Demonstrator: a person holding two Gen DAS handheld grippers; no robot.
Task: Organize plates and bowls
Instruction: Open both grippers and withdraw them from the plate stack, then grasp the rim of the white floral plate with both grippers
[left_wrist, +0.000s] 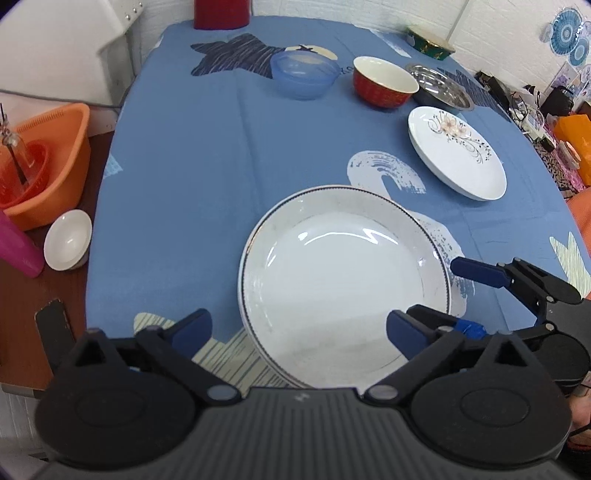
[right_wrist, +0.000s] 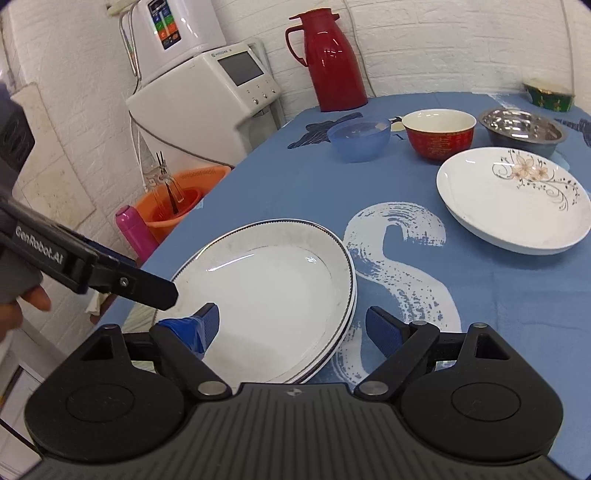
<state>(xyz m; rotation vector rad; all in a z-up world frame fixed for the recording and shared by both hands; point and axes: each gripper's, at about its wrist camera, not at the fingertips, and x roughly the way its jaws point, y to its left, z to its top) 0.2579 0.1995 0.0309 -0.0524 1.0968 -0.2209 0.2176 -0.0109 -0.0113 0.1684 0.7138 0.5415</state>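
A stack of white plates with dark rims (left_wrist: 343, 273) (right_wrist: 273, 291) lies on the blue tablecloth near the front. My left gripper (left_wrist: 299, 328) is open over the stack's near rim, holding nothing; one of its fingers (right_wrist: 147, 288) reaches over the stack's left rim in the right wrist view. At the stack's right edge my right gripper (right_wrist: 295, 328) (left_wrist: 472, 301) also stands open and empty, one pad over the plate and the other past the rim. Farther right lies a white flowered plate (left_wrist: 458, 155) (right_wrist: 513, 199).
At the back stand a blue plastic bowl (left_wrist: 304, 74), a red bowl (left_wrist: 384, 83), a steel bowl (left_wrist: 439, 86) and a green bowl (left_wrist: 430, 42). A red thermos (right_wrist: 332, 55) stands behind. Left of the table are an orange basin (left_wrist: 48, 166), a small white bowl (left_wrist: 68, 240) and a pink bottle (right_wrist: 135, 232).
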